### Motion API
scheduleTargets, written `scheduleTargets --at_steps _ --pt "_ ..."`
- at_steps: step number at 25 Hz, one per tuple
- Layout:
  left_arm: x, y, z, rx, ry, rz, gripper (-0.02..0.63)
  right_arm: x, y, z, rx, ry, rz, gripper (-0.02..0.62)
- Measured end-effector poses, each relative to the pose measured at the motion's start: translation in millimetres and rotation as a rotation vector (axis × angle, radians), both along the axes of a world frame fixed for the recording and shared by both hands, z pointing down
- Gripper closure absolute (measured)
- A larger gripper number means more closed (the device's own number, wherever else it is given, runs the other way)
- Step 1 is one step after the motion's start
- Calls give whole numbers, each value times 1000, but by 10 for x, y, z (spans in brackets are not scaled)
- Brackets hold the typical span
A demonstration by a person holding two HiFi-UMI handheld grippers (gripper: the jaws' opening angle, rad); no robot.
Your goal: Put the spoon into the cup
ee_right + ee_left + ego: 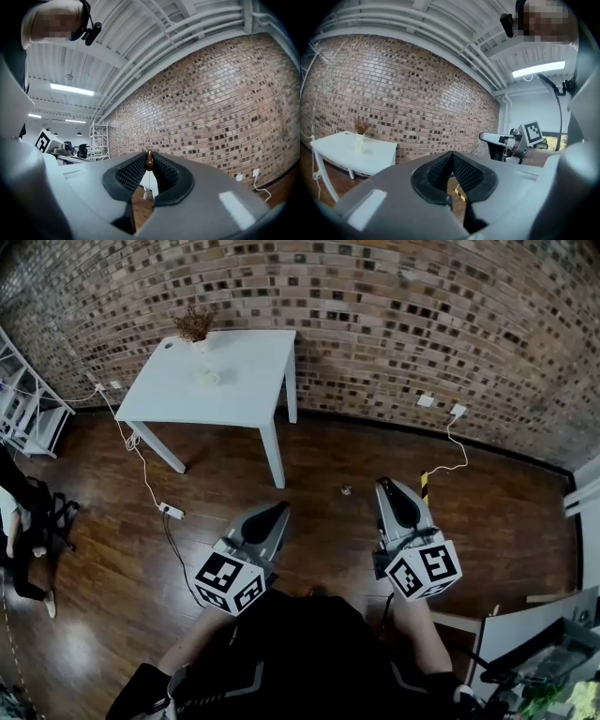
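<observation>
Dangling spoon (149, 161) between right claw (149, 154) tips

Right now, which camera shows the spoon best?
The right gripper view: the spoon hangs pinched in the right gripper, brown end up. The head view shows only a speck at most; the left gripper view, nothing.
</observation>
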State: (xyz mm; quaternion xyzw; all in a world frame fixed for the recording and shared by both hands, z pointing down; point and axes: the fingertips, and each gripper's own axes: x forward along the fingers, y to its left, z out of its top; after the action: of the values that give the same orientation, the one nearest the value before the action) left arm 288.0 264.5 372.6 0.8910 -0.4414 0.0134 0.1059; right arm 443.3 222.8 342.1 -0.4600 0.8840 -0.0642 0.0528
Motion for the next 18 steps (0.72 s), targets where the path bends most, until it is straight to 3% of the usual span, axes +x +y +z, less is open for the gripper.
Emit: scheduleTargets --at_steps 8,18 --pt "-600 -447 35 -8 30 -9 612 -422 -381 50 -7 3 41 547" --pt "-1667 -943 41 7 67 7 612 -1475 -833 5 3 25 56 548"
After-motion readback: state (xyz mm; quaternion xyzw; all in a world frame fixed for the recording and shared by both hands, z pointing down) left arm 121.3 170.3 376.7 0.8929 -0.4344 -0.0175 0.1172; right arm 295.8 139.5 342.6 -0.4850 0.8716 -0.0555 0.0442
